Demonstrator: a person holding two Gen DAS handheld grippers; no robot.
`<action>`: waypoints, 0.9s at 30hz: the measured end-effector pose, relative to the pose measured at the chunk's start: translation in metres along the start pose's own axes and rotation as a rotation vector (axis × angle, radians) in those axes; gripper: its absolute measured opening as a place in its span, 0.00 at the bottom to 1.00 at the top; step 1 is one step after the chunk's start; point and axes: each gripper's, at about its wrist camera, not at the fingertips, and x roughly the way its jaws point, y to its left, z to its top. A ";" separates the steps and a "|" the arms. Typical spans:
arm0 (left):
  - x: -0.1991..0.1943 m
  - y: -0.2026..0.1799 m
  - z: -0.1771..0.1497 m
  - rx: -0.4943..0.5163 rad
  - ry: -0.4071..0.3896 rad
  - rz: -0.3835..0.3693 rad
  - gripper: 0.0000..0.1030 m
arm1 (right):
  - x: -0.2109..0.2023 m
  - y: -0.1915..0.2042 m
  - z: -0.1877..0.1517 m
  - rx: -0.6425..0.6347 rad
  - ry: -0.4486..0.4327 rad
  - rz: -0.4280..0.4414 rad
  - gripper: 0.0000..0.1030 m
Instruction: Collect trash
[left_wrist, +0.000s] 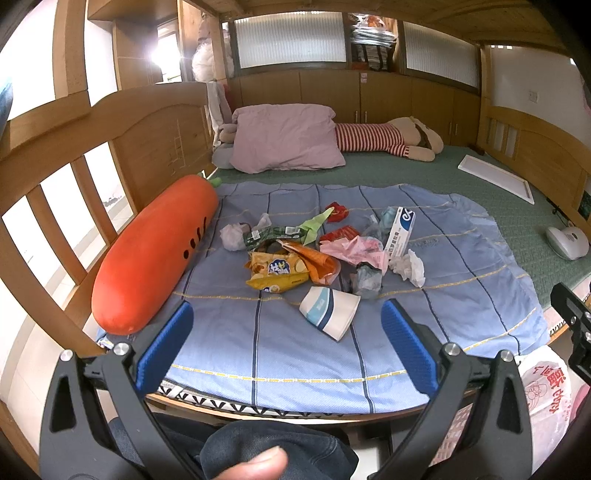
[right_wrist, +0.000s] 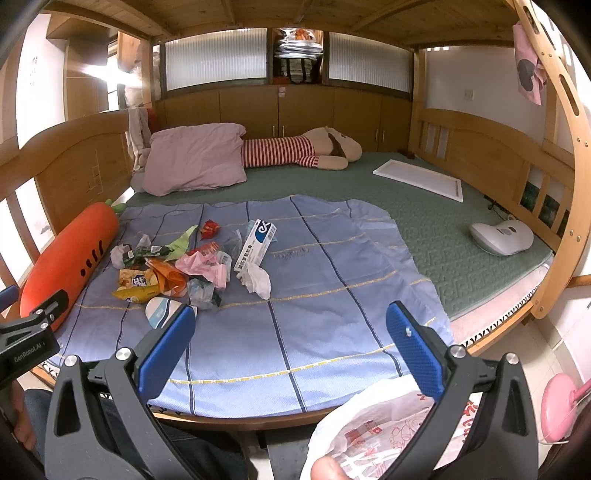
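Nothing looks collected yet: the trash pile (left_wrist: 314, 251) lies on the blue blanket (left_wrist: 461, 288) at twelve o'clock of the left gripper (left_wrist: 288, 343), both grippers' jaws wide and empty

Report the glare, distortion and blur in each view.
Left wrist: white glare blows out the upper left; the fisheye bows the bed rail; a thumb is blurred at the bottom. Right wrist: a similar flare upper left; the ladder curves; the trash pile is sharp.

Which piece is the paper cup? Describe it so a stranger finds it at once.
On the blue striped blanket lies a trash pile. At its near edge, closest to the grippers, the paper cup lies on its side: white with blue bands, the only cone-shaped piece.
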 end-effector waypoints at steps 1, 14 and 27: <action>0.000 0.000 0.000 0.001 0.000 0.000 0.98 | 0.000 0.000 0.000 0.000 0.000 0.000 0.98; 0.000 0.001 0.001 0.001 0.002 -0.001 0.98 | -0.001 0.003 -0.002 0.000 0.002 0.001 0.98; 0.001 -0.001 -0.002 0.001 0.004 -0.002 0.98 | 0.000 0.003 -0.005 0.001 0.005 0.002 0.98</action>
